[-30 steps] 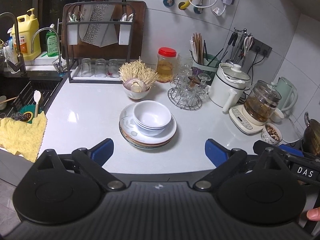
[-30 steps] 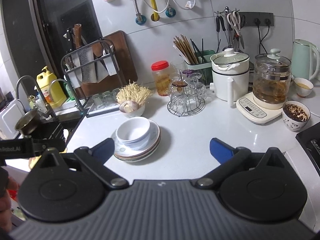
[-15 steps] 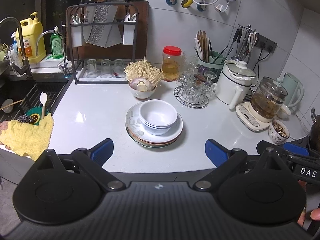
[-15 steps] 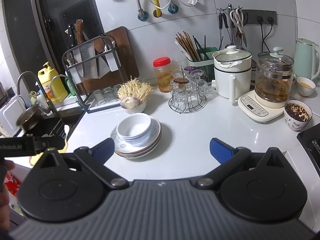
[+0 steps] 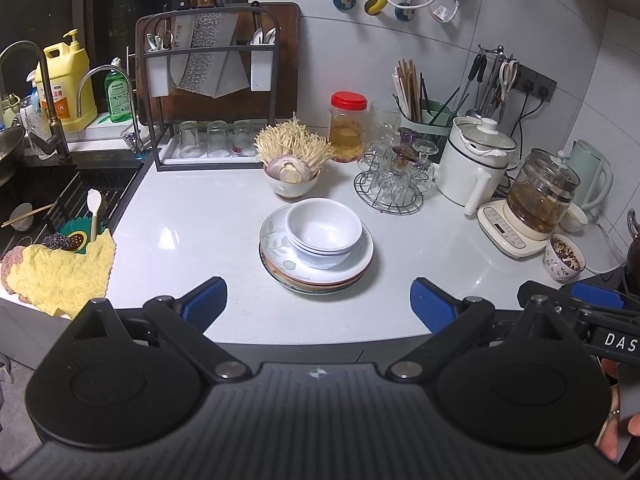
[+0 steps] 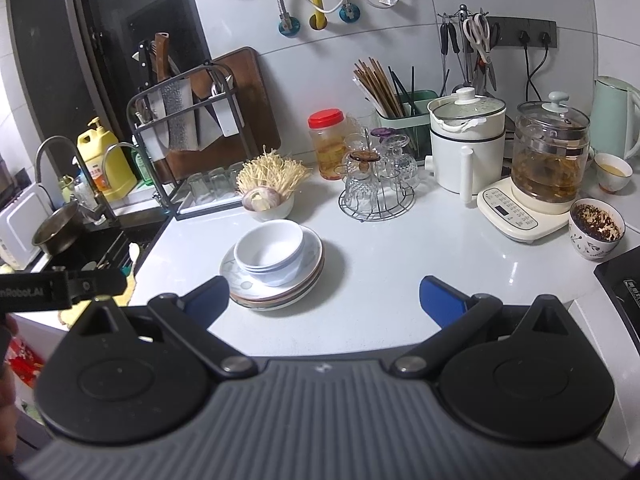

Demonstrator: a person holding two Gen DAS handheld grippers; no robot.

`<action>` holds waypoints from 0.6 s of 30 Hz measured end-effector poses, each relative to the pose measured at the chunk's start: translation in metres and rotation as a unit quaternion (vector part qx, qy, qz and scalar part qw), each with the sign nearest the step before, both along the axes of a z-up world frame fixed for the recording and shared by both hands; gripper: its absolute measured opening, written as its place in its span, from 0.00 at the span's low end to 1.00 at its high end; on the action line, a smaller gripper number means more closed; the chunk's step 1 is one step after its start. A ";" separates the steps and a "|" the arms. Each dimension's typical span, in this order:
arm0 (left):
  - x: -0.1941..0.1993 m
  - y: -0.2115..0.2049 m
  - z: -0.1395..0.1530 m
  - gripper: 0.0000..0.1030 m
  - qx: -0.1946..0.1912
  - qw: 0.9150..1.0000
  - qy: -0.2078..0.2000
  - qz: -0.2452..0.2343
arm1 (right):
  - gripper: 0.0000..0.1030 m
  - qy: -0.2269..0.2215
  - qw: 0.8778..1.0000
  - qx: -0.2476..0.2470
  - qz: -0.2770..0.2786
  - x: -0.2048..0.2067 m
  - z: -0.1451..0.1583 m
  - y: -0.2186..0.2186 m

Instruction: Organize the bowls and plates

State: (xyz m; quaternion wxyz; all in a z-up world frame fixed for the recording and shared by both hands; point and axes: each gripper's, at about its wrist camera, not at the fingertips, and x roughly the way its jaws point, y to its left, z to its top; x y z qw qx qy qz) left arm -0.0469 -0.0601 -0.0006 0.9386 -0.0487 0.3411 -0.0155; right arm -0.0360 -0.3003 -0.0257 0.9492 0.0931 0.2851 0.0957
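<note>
Smooth round white bowls sit nested on stacked glossy plates mid-table, nearer than before, while the left tool and right tool hover spread and empty.

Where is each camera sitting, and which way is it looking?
Left wrist: rides on the left tongs, open, looking over the counter at the stacked bowls on the plates; a hand's fingers show bottom right.
Right wrist: rides on the right tongs, open, looking at the same counter from further right; a hand shows at the left edge.
Shared: bowls, plates, red-lidded jar.
</note>
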 end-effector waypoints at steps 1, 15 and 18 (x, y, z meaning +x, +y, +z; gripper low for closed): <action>0.000 0.000 0.000 0.97 0.000 1.000 0.000 0.000 | 1.00 0.000 1.000 0.000 0.001 0.000 0.000 0.000; 0.001 0.003 0.002 0.97 -0.001 1.000 0.008 -0.007 | 1.00 0.000 1.000 -0.002 0.002 -0.001 0.000 0.005; 0.001 0.004 0.008 0.97 -0.007 1.000 0.002 -0.013 | 1.00 0.001 1.000 -0.003 0.003 -0.002 0.001 0.005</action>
